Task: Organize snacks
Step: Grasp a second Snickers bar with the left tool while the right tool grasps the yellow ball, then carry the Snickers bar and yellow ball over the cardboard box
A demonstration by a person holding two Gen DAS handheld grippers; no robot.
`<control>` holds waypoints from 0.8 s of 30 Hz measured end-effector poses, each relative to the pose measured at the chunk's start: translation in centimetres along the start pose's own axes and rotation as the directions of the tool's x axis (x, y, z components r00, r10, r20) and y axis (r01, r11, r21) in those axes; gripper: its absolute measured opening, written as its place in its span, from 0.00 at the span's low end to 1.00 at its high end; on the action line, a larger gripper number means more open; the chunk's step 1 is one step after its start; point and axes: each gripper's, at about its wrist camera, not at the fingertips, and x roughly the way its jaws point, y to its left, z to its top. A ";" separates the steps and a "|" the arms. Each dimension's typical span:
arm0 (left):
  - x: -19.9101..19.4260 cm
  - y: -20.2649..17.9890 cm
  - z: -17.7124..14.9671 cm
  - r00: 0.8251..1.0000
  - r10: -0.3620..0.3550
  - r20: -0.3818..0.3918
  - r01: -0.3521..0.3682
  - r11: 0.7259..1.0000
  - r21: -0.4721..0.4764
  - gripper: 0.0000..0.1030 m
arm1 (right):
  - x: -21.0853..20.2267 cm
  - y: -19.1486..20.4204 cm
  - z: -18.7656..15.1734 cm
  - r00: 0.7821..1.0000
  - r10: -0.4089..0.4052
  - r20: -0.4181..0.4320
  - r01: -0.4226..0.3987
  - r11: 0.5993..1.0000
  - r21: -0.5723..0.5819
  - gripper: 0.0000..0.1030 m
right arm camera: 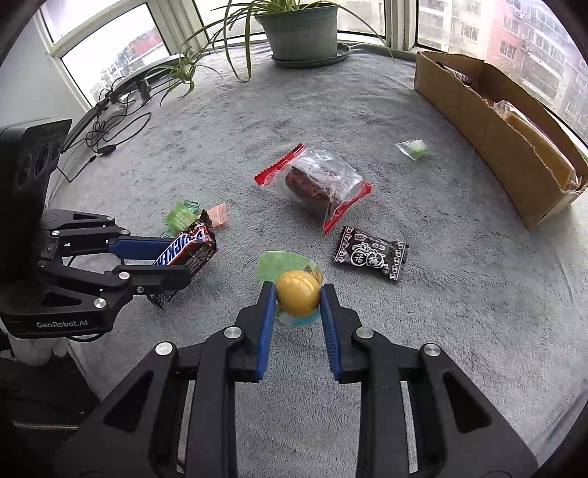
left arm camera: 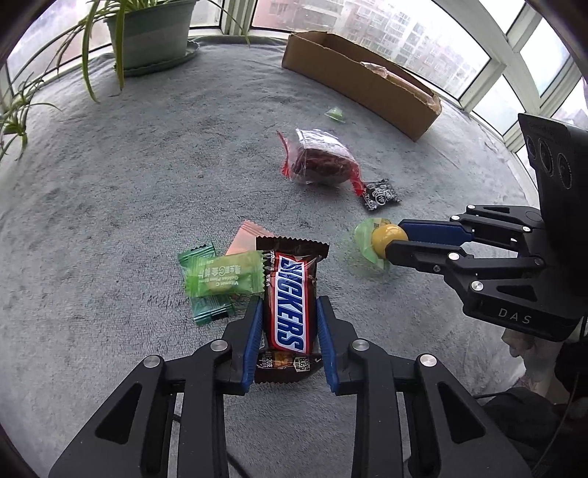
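My left gripper [left arm camera: 290,307] is shut on a brown Snickers bar [left arm camera: 290,294], also seen in the right wrist view [right arm camera: 183,250]. My right gripper [right arm camera: 297,294] is shut on a yellow jelly cup with a green lid [right arm camera: 297,292]; it shows in the left wrist view [left arm camera: 384,239]. Green candy packets [left arm camera: 220,279] and a pink packet [left arm camera: 246,239] lie left of the Snickers. A clear red-edged bag with a dark cake [right arm camera: 316,184] lies mid-carpet, a black plum-candy packet [right arm camera: 371,253] beside it. A small green candy [right arm camera: 413,149] lies farther back.
An open cardboard box [right arm camera: 492,136] stands at the right by the windows with something inside. A potted plant [right arm camera: 301,33] sits at the back. Cables [right arm camera: 106,136] lie at the far left. Everything rests on grey carpet [right arm camera: 459,312].
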 end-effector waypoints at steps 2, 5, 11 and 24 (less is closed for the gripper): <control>-0.4 -0.3 0.2 1.000 -0.013 0.009 0.013 1.000 0.005 0.26 | -0.6 -0.3 0.1 1.000 -0.007 0.013 0.007 1.000 0.005 0.25; -1.1 -0.8 0.8 0.999 -0.029 0.024 0.028 1.000 0.007 0.26 | -1.6 -0.9 0.3 0.999 -0.016 0.034 0.015 1.000 0.017 0.25; -1.8 -0.8 2.6 0.998 -0.034 0.049 0.033 0.999 0.013 0.26 | -3.6 -2.6 1.1 0.995 -0.044 0.087 0.040 0.998 0.057 0.25; -2.8 -0.3 8.2 0.991 -0.011 0.130 0.005 0.999 0.042 0.26 | -7.8 -7.5 3.7 0.971 -0.143 0.193 0.116 0.983 0.143 0.25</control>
